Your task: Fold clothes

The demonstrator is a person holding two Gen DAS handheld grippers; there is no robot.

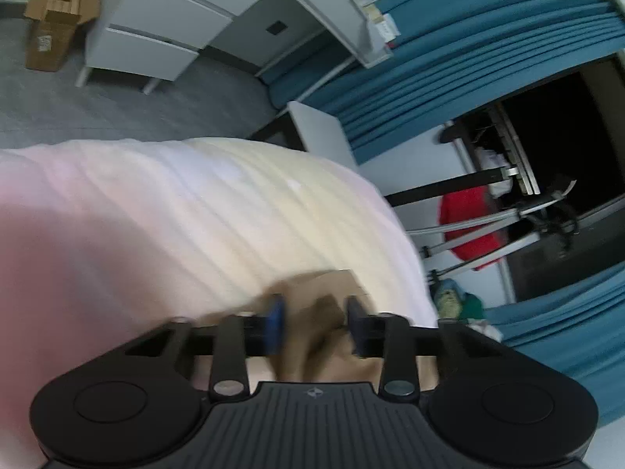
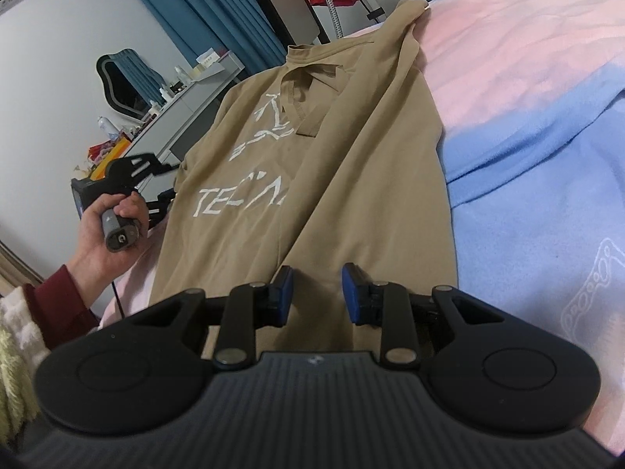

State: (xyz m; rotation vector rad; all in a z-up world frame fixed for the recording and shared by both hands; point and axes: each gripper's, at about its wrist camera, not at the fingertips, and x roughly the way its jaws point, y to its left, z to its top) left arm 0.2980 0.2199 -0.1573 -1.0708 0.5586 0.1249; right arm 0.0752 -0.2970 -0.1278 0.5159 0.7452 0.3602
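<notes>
A tan T-shirt [image 2: 351,156] with white lettering lies flat, print up, along a pink and blue bedspread [image 2: 508,78], its collar at the far end. My right gripper [image 2: 317,291] hovers over the near hem, its blue pads apart and the cloth lying flat beneath them. A person's hand [image 2: 101,234] holds my left gripper [image 2: 172,183] at the shirt's left edge. In the blurred left wrist view, tan cloth [image 1: 316,305] sits between the spread fingers of the left gripper [image 1: 315,316], and I see no pad pressing on it.
Beyond the bed [image 1: 156,215] are a white drawer cabinet [image 1: 156,31], a cardboard box [image 1: 58,15], blue curtains [image 1: 468,58] and a metal rack with a red garment [image 1: 468,226]. A mirror [image 2: 125,78] and a cluttered dresser [image 2: 175,117] stand left of the shirt.
</notes>
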